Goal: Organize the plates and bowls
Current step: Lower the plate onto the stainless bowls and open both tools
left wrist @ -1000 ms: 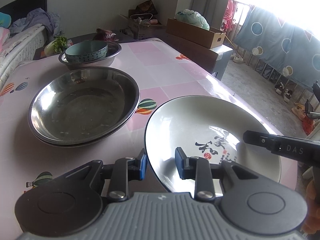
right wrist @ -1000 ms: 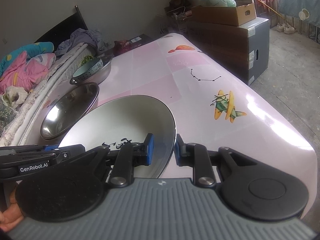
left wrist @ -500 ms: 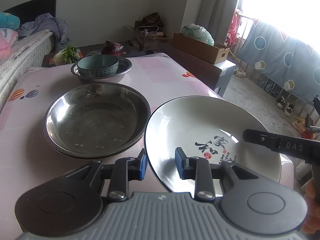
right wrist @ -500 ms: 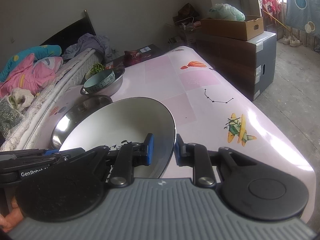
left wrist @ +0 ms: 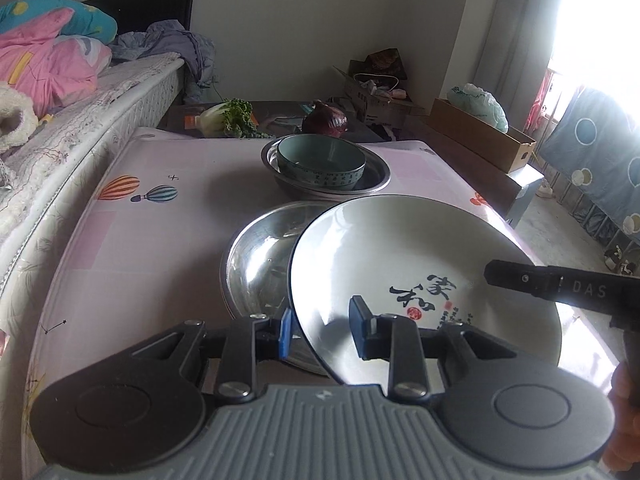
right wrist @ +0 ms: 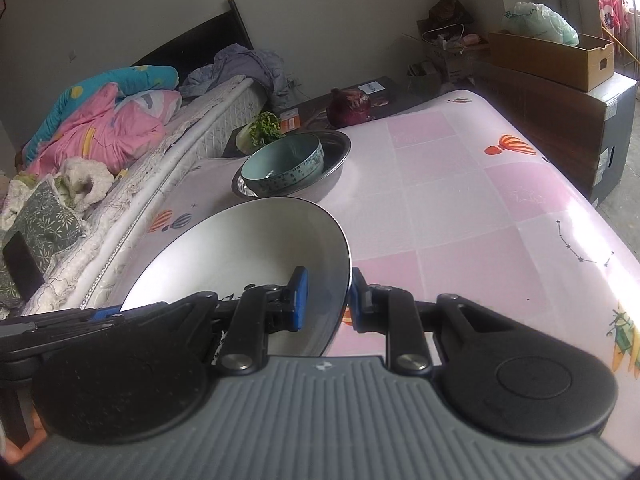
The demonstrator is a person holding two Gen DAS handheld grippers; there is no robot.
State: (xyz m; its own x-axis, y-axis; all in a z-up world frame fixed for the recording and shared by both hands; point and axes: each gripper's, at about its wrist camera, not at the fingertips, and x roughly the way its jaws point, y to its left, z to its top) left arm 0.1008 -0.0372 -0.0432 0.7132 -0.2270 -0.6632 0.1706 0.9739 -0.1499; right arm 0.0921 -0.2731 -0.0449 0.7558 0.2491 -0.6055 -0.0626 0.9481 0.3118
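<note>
White plate [left wrist: 400,248] gripped at opposite rims by both sets of fingers, above the pink worktop [left wrist: 152,248].

Left gripper [left wrist: 320,332] has its fingers narrowed onto the plate's near-left rim, one blue pad under the edge and one on the inner face; right gripper [right wrist: 326,300] pinches the rim on the plate's other side the same way. The plate is tilted and overlaps the large steel basin [left wrist: 256,264] below it. Farther back on the worktop, a teal bowl [left wrist: 322,162] sits inside a smaller steel bowl [left wrist: 376,178].
</note>
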